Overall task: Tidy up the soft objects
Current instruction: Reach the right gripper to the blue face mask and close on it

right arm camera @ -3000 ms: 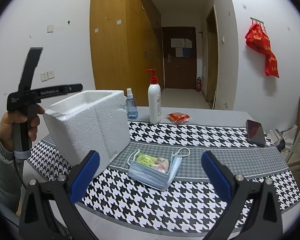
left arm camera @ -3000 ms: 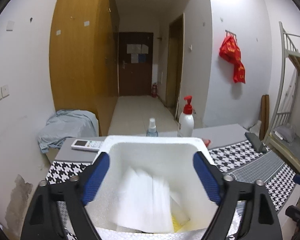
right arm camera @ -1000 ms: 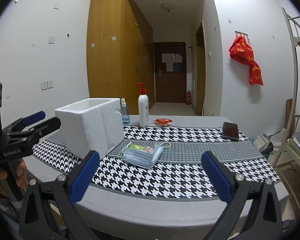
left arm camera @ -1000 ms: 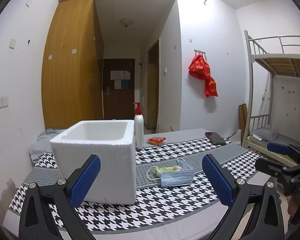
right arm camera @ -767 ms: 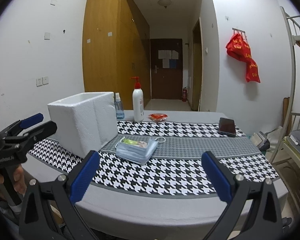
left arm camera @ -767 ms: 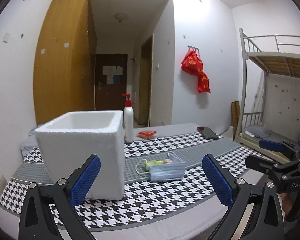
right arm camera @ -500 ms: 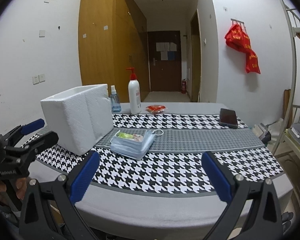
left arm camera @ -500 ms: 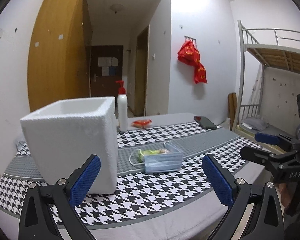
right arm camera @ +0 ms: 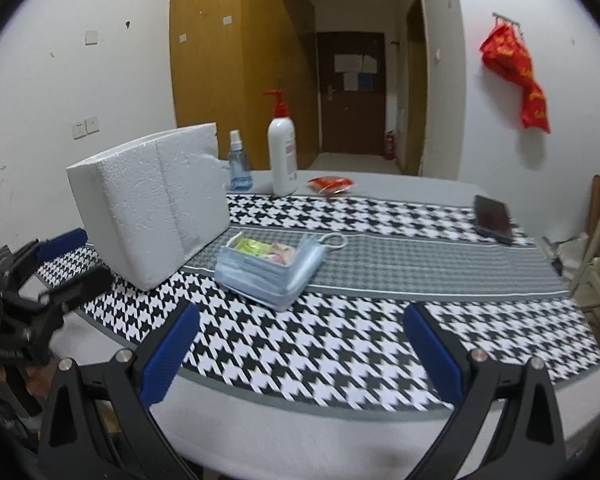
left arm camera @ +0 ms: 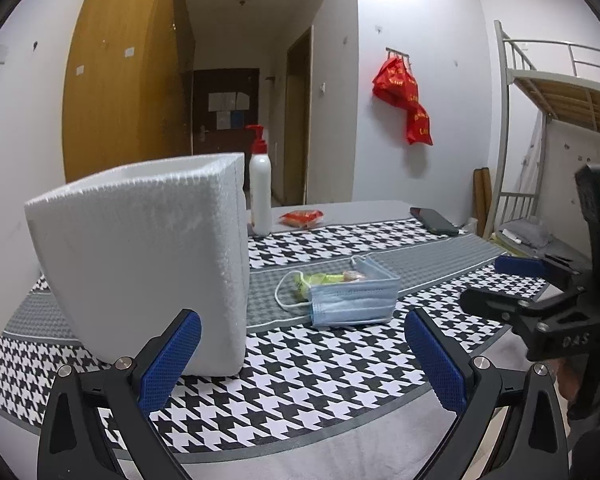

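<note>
Stack of blue face masks (right arm camera: 272, 266) lies flat on the houndstooth table runner (right arm camera: 340, 344), just right of the white foam box (right arm camera: 148, 204), apart from it. Long axis runs from near-left toward far-right in the right wrist view; ear loops (right arm camera: 334, 240) point to the far side. Small packets (right arm camera: 266, 248) sit on top. Left gripper (left arm camera: 300, 360) and right gripper (right arm camera: 300, 352) both spread wide, holding nothing, at the table's near edge.

Box (right arm camera: 148, 204) stands left on the desk (right arm camera: 380, 432); masks (right arm camera: 268, 268) just right of it; bottle (right arm camera: 283, 152) behind; phone (right arm camera: 492, 218) far right.
</note>
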Tool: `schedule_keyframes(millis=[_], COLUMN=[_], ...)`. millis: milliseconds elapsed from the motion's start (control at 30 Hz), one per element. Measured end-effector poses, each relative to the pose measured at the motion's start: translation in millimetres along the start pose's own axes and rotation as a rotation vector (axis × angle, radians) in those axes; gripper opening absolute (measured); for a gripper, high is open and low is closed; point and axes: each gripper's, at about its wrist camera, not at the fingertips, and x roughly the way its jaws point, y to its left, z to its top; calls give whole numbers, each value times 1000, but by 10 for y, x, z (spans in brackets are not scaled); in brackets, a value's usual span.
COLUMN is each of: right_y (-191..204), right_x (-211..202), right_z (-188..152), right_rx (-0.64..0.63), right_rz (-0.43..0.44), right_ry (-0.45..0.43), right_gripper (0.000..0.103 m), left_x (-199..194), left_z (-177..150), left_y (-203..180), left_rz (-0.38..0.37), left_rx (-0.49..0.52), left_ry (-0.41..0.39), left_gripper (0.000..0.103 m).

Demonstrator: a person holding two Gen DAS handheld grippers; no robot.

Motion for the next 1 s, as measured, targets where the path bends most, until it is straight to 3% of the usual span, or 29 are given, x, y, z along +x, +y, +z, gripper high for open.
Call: schedule_keyframes(millis=[233,600,867,1000], right_y=[76,145,147,132], right_x=[323,788,961,986], right_z=[101,218,255,277], right_rx=[-53,-50,-44,-34], right_rz=[25,74,120,120], right_ry=[66,188,229,231], right_gripper=[103,103,102,89], left_x=[175,287,394,408], left_z=[-75,-70,-22,20], left_y=[83,182,220,260], left_rz=[25,32,12,-9], left_rx=[-18,-29,-27,-43], left_ry=[57,72,88,91], left_gripper=[102,102,102,102])
